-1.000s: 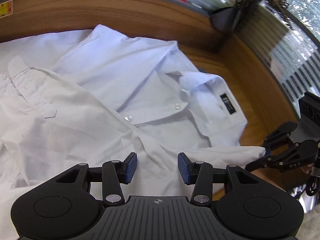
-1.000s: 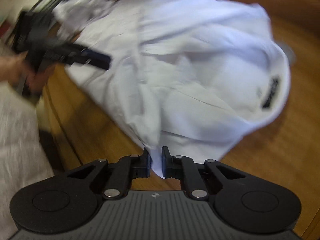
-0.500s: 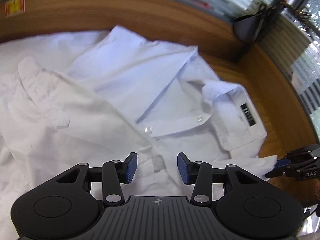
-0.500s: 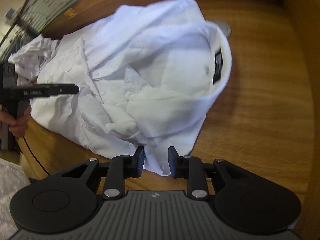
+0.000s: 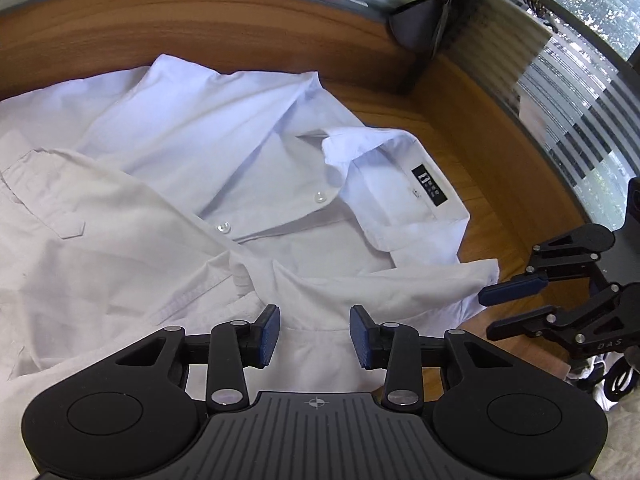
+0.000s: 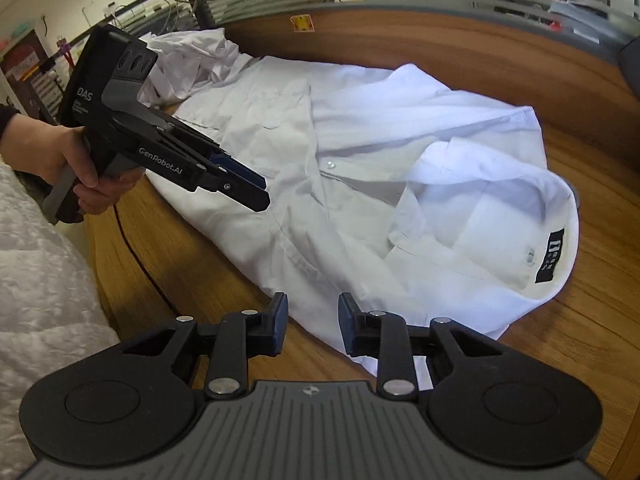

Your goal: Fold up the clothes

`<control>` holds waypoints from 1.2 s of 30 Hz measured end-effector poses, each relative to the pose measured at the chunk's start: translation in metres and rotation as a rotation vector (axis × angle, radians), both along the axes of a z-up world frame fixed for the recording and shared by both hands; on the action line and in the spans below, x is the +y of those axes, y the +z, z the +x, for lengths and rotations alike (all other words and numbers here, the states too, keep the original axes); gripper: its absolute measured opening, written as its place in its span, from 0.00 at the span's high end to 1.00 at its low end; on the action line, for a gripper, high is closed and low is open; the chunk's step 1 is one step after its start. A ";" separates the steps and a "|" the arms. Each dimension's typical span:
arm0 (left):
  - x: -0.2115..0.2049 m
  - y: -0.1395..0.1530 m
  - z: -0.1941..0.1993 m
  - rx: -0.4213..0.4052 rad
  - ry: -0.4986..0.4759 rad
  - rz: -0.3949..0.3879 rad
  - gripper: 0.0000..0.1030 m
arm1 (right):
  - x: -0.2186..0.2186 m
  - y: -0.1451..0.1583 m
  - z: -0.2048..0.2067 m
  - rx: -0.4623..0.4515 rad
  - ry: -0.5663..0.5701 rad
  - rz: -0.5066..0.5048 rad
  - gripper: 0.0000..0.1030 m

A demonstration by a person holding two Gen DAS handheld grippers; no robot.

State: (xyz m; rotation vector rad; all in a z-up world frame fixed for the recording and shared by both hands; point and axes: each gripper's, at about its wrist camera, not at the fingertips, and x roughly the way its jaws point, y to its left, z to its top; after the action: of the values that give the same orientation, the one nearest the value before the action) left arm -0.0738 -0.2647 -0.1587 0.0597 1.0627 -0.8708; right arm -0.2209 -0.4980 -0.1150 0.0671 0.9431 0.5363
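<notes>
A white button-up shirt [image 5: 224, 168] lies spread on the wooden table [image 5: 472, 184], collar with a black label [image 5: 430, 185] to the right. It also shows in the right wrist view [image 6: 400, 184], label [image 6: 549, 256] at right. My left gripper [image 5: 314, 336] is open and empty, hovering over the folded sleeve near the shirt's front edge; it appears from the side in the right wrist view [image 6: 248, 190]. My right gripper [image 6: 312, 326] is open and empty, just off the shirt's near edge; it shows at the right of the left wrist view [image 5: 516, 308].
A crumpled pile of white cloth [image 6: 188, 56] lies at the table's far left. A raised wooden rim [image 5: 200, 24] bounds the table at the back. A dark grey object [image 5: 416, 28] sits in the back corner. White quilted fabric [image 6: 36, 264] lies beside the table.
My right gripper opened, let go of the shirt's sleeve end and drew back from it. The sleeve now rests flat across the shirt. My left gripper stayed open.
</notes>
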 end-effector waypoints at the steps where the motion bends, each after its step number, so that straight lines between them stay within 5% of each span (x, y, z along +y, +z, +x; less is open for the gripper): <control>1: -0.001 -0.002 0.002 -0.001 0.006 0.002 0.61 | 0.000 -0.004 0.001 0.001 -0.008 -0.008 0.71; 8: -0.008 -0.022 0.018 0.031 0.063 0.016 0.62 | -0.018 -0.042 0.019 0.070 -0.142 -0.052 0.77; 11: -0.011 -0.031 0.018 0.014 0.063 0.040 0.69 | -0.026 -0.058 0.027 0.120 -0.236 -0.040 0.98; 16: -0.007 -0.029 0.017 0.025 0.094 0.007 0.68 | -0.042 -0.064 0.023 0.170 -0.387 0.037 1.00; 19: 0.008 -0.014 0.015 0.025 0.128 -0.019 0.60 | -0.043 -0.056 0.014 0.178 -0.438 0.052 0.94; 23: 0.050 0.011 0.009 0.000 0.233 -0.057 0.56 | -0.038 -0.039 -0.003 0.149 -0.490 0.003 0.69; 29: 0.125 0.019 0.001 -0.058 0.427 0.045 0.52 | -0.038 -0.033 -0.010 0.085 -0.523 -0.069 0.48; 36: 0.213 0.009 0.002 -0.072 0.649 0.136 0.50 | -0.040 -0.045 0.015 0.110 -0.486 0.028 0.45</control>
State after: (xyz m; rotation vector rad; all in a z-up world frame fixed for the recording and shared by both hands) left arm -0.0723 -0.0517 -0.1494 -0.1343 0.9851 -0.2083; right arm -0.2058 -0.5375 -0.1597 0.3447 0.9850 0.0965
